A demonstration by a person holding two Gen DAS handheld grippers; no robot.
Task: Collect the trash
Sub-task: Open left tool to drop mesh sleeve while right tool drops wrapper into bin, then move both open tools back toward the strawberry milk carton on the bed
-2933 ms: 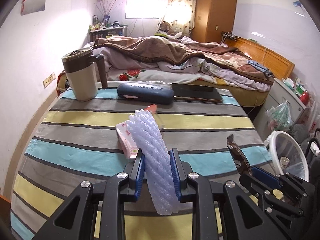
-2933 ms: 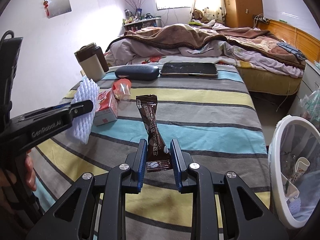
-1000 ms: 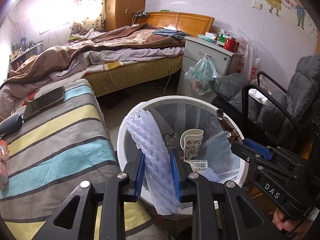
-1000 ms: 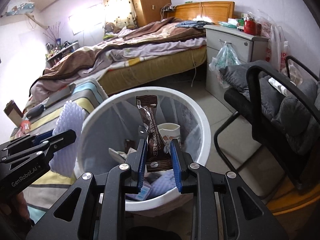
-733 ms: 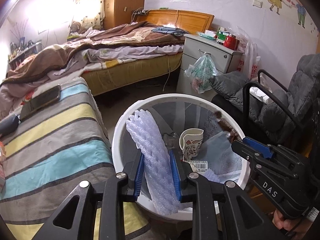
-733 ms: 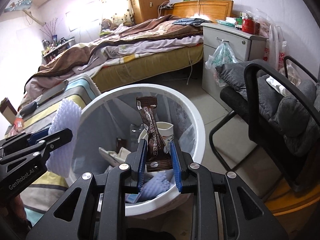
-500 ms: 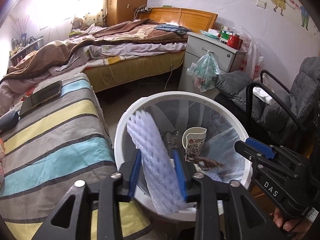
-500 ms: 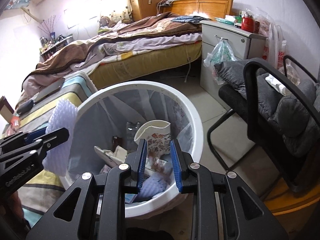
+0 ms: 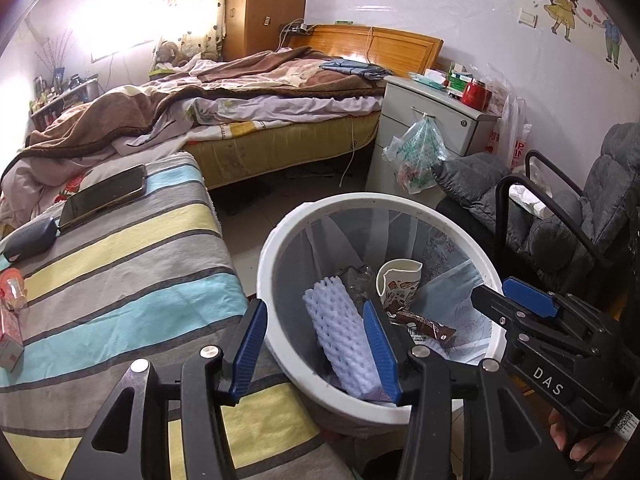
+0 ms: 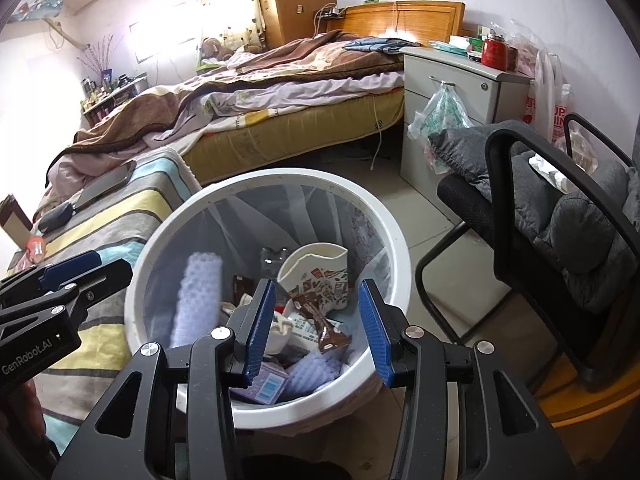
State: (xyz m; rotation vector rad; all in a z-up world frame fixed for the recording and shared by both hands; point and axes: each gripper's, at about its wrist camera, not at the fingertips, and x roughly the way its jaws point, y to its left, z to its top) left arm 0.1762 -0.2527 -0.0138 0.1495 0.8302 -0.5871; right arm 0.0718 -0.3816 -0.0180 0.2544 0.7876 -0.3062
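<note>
The left tongs [image 9: 316,344] hang over the near rim of the round white plastic waste bin [image 9: 280,236], their blue-padded jaws having just been opening and now standing apart. The pale lilac foam mesh sleeve [image 9: 340,340] shows between them but lower, inside the bin; it touches neither pad as far as can be seen. It is a long ribbed tube with a diamond netting pattern, tilted with its upper end leaning towards the bin's left wall; in the right wrist view it looks blurred [image 10: 198,296].

The right tongs [image 10: 316,320] are likewise over the bin, jaws just opened and holding nothing. Below them the dark brown foil snack wrapper [image 10: 320,316] lies flat on the litter in the bin, crumpled at one end, just in front of a torn printed paper cup [image 10: 316,276] standing open-mouthed near the bin's middle. A small lilac box with a barcode [image 10: 266,384] lies against the bin's near wall.

Left of the bin, the striped tabletop [image 9: 120,280] carries a dark phone [image 9: 104,196] and a dark glasses case [image 9: 30,238]. Beyond the bin is an unmade bed [image 9: 240,96], and to the bin's right a grey padded chair [image 9: 560,216].
</note>
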